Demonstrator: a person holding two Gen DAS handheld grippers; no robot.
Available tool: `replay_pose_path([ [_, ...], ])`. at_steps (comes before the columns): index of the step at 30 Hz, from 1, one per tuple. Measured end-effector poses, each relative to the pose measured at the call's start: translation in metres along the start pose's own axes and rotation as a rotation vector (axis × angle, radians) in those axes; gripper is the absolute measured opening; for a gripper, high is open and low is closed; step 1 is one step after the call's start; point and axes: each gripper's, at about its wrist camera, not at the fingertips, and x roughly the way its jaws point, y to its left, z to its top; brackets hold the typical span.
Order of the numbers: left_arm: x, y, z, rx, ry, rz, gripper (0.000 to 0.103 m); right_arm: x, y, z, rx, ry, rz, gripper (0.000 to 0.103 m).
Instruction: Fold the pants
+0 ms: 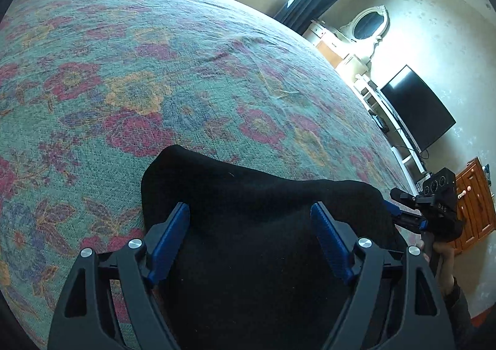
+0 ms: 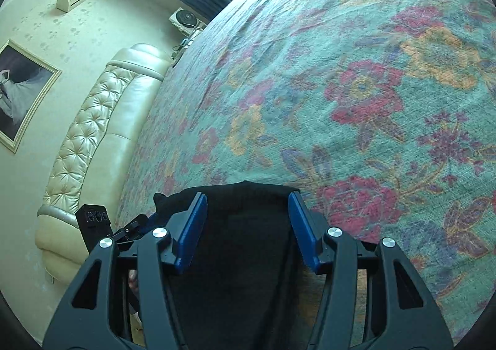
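Note:
The black pants point(image 1: 248, 195) lie bunched on the floral bedspread point(image 1: 155, 71) at the near edge. My left gripper point(image 1: 251, 210) is open, its blue pads on either side of the black cloth, not clamped. My right gripper point(image 2: 248, 199) is open too, its blue pads straddling the far edge of the pants point(image 2: 245, 241). The right gripper also shows at the right in the left wrist view point(image 1: 400, 213), at the pants' right end. The left gripper shows at the lower left in the right wrist view point(image 2: 130, 229). The near part of the pants is hidden under the fingers.
The bedspread point(image 2: 372, 86) stretches far ahead of both grippers. A cream tufted headboard point(image 2: 93, 139) runs along one side. A TV point(image 1: 418, 108), a white dresser with an oval mirror point(image 1: 369, 24) and a wooden cabinet point(image 1: 474, 201) stand past the bed's other edge.

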Motion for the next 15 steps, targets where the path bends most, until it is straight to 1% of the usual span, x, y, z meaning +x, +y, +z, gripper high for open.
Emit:
replay_pose_path([
  [2, 0.003, -0.007, -0.003, 0.060, 0.017, 0.030, 0.082, 0.005, -0.010, -0.003, 0.007, 0.015, -0.017, 0.061],
  [5, 0.008, -0.018, -0.008, 0.148, 0.022, 0.074, 0.085, 0.006, -0.023, -0.008, 0.015, 0.004, -0.011, 0.062],
  [7, 0.006, -0.019, -0.008, 0.157, 0.015, 0.077, 0.085, 0.003, -0.020, -0.010, -0.005, -0.014, -0.040, 0.064],
  [9, 0.000, -0.017, -0.008, 0.145, -0.005, 0.065, 0.085, -0.005, -0.010, -0.012, -0.058, -0.048, -0.109, 0.064],
  [12, -0.017, -0.015, -0.009, 0.115, -0.068, 0.071, 0.085, -0.021, 0.013, -0.019, -0.166, -0.099, -0.253, 0.064],
  [15, -0.036, -0.011, -0.017, 0.063, -0.126, 0.070, 0.085, -0.035, 0.034, -0.030, -0.254, -0.131, -0.333, 0.066],
])
